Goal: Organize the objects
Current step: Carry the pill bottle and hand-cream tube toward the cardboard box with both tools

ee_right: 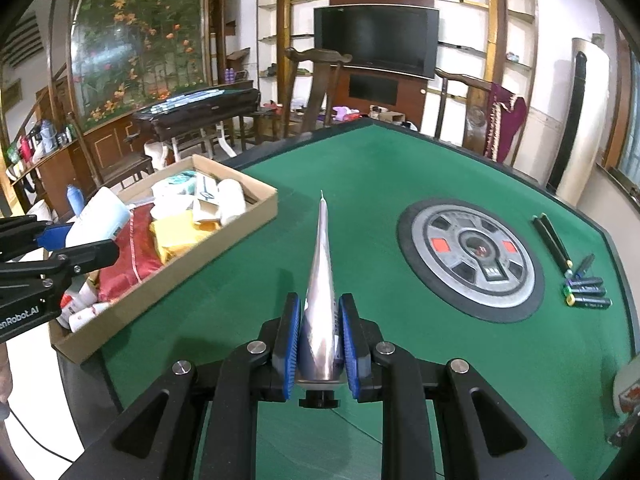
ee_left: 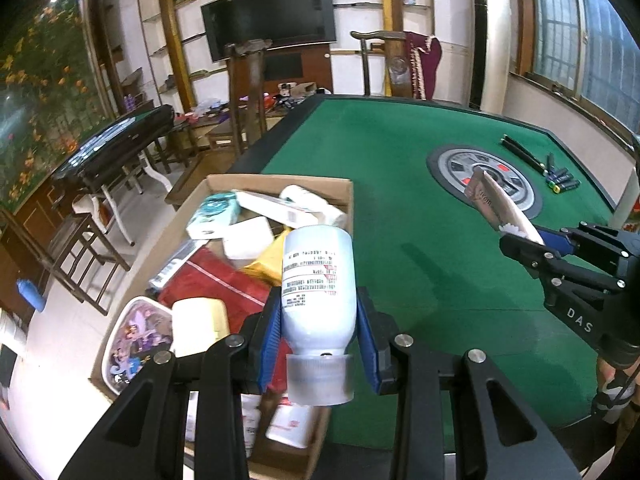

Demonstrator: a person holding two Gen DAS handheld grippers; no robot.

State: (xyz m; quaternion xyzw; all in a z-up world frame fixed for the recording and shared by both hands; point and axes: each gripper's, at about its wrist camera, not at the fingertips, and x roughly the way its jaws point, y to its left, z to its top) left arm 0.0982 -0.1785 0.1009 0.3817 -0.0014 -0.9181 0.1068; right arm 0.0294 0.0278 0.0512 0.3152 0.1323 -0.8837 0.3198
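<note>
Gripping a white bottle (ee_left: 318, 300) by its body just above the translucent cap, the left gripper (ee_left: 318, 344) is closed snugly on it, blue pads pressed to either side, the cap pointing back toward the camera. The bottle hangs at 6 o'clock in the left wrist view, over the near right edge of the cardboard box (ee_left: 344, 192), which lies toward 9 o'clock at the edge of the green table (ee_left: 420, 260).

At 6 o'clock in the right wrist view, the right gripper (ee_right: 320, 344) is likewise closed, pinching a silvery tube (ee_right: 322, 280) near its black cap, the flat crimped end pointing away over the felt. In the left view the same tube (ee_left: 500, 208) shows at 3 o'clock, held well clear of the table.

Farther out, the box holds a red cloth (ee_left: 216, 280), a yellow packet (ee_left: 268, 260) and white cartons. At 1 o'clock in the right view sits a round console (ee_right: 470, 256) set into the table; beyond it, toward 2 o'clock, batteries (ee_right: 586, 292) and two dark pens (ee_right: 552, 240) lie in a neat group.

Judging by this, both items are in mid-carry, whether out of the box or into it I cannot tell. Whichever it is, the next move calls for lowering each onto a free spot and opening the jaws; the bottle is round and may roll if laid on its side.
</note>
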